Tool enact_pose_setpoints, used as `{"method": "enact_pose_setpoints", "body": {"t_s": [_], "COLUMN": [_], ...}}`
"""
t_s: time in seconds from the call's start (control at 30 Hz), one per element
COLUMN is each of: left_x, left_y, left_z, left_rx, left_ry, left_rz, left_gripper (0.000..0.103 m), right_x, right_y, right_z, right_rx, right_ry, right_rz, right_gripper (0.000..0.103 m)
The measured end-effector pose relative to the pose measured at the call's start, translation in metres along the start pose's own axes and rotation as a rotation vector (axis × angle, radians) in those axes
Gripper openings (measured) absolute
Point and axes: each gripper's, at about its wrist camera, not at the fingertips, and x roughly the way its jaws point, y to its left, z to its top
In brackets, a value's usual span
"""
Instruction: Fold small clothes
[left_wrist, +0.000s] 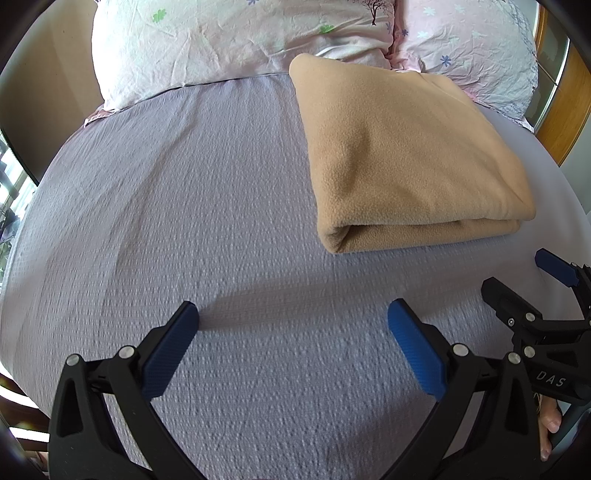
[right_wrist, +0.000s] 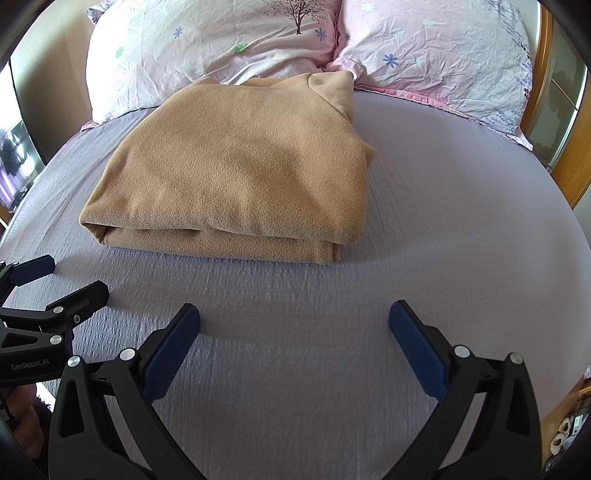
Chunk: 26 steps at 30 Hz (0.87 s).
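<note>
A tan fleece garment (left_wrist: 406, 155) lies folded into a thick rectangle on the grey-lilac bed sheet (left_wrist: 184, 221), its far end by the pillows. In the right wrist view the garment (right_wrist: 240, 170) sits ahead and to the left. My left gripper (left_wrist: 293, 314) is open and empty, low over the sheet, short of the garment's near edge and to its left. My right gripper (right_wrist: 294, 314) is open and empty, a little short of the folded near edge. Each gripper shows at the edge of the other's view: the right one (left_wrist: 535, 280), the left one (right_wrist: 51, 280).
Two pink-white flowered pillows (right_wrist: 229, 40) (right_wrist: 443, 55) lie at the head of the bed. A wooden bed frame (right_wrist: 569, 158) runs along the right. A window (left_wrist: 11, 192) is at the far left. Bare sheet (right_wrist: 461, 221) stretches right of the garment.
</note>
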Motion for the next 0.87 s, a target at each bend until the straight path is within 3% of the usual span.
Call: {"method": "enact_pose_setpoints", "body": {"t_s": [0.87], "left_x": [0.0012], "left_y": [0.0025], "left_z": [-0.0006], "left_rx": [0.004], "left_ry": [0.011], "left_rz": [-0.002], "left_gripper": [0.101], "right_x": [0.0007], "right_y": [0.0002], "right_z": [0.0007], "right_rx": [0.008], "right_ry": [0.004], "right_rz": [-0.005], "right_gripper": [0.102]}}
